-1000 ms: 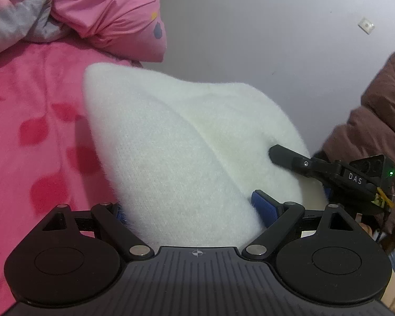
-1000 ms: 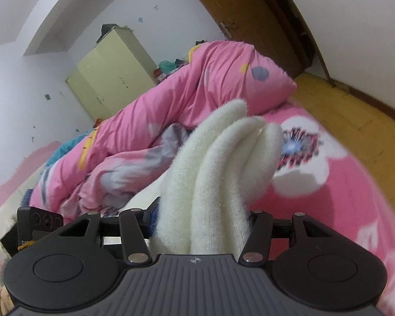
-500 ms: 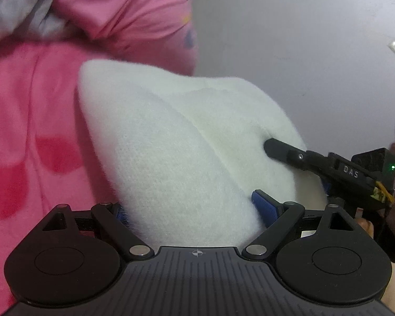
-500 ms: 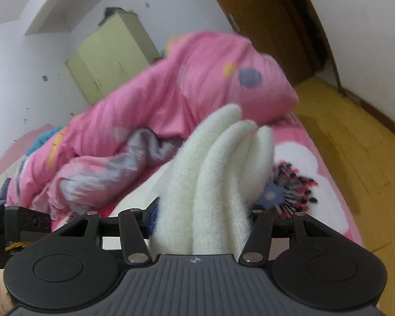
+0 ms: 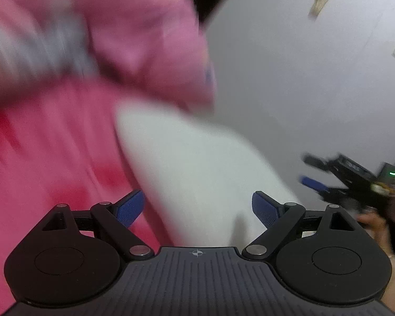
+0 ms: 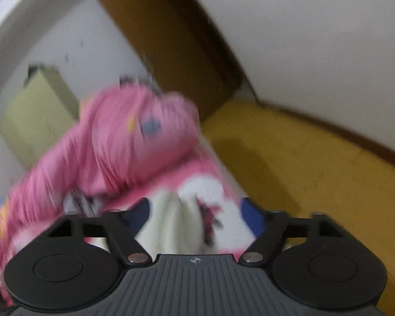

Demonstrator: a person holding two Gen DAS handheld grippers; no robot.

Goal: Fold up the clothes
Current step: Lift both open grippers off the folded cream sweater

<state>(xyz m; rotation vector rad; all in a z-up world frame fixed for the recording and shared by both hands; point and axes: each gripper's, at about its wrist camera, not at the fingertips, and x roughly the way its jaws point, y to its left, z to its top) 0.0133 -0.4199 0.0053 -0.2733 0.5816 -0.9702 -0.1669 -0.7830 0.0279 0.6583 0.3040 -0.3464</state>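
A fluffy white folded garment (image 5: 197,173) lies on the pink bed sheet (image 5: 52,163), blurred by motion. My left gripper (image 5: 197,205) is open, its blue pads (image 5: 130,209) either side of the garment's near end without clamping it. My right gripper (image 6: 194,212) is open too, and a low bit of the white garment (image 6: 171,226) shows between its jaws. The right gripper also shows at the right of the left wrist view (image 5: 313,173), clear of the garment.
A bunched pink quilt (image 6: 123,142) lies at the back of the bed. A yellow wooden floor (image 6: 316,173) runs beside the bed, with a brown door (image 6: 176,42) and a pale green cabinet (image 6: 36,110) behind. A white wall (image 5: 302,65) is to the right.
Both grippers have opened and let go of the white garment. It has dropped onto the bed, and the right gripper has drawn away to the right. Both views are blurred by motion.
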